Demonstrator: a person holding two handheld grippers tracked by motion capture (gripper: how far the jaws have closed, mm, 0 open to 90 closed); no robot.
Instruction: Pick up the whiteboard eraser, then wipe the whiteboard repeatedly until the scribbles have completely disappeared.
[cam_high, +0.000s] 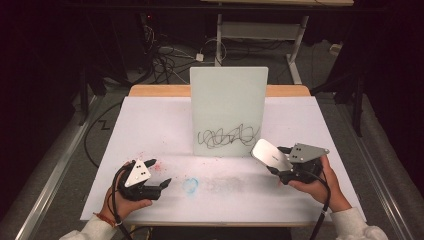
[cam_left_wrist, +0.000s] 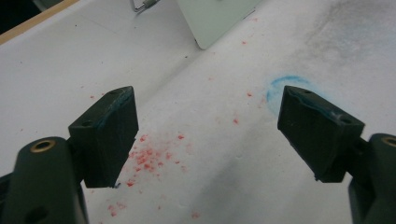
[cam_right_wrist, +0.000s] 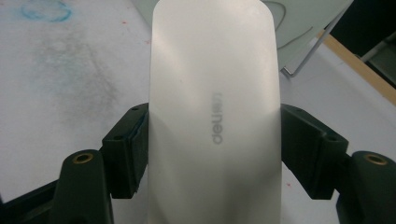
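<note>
Nearest the person, the left gripper rests with jaws apart on the counter. Farther right, the right gripper clamps the eraser; beyond, the whiteboard scribble remains unwiped.

We see a white eraser with a faint grey "deli" logo, clamped in the black right tool, which has brass-coloured screw inserts and a grey plate on top. The pale, slightly greenish-white board carries a black scribble along its lower edge. The white counter shows a wood-coloured far edge, red specks, a blue ring smudge and a grey smear. The left tool is black too, with blue traces on the pad edges. We also see white sleeves and a red wristband.
</note>
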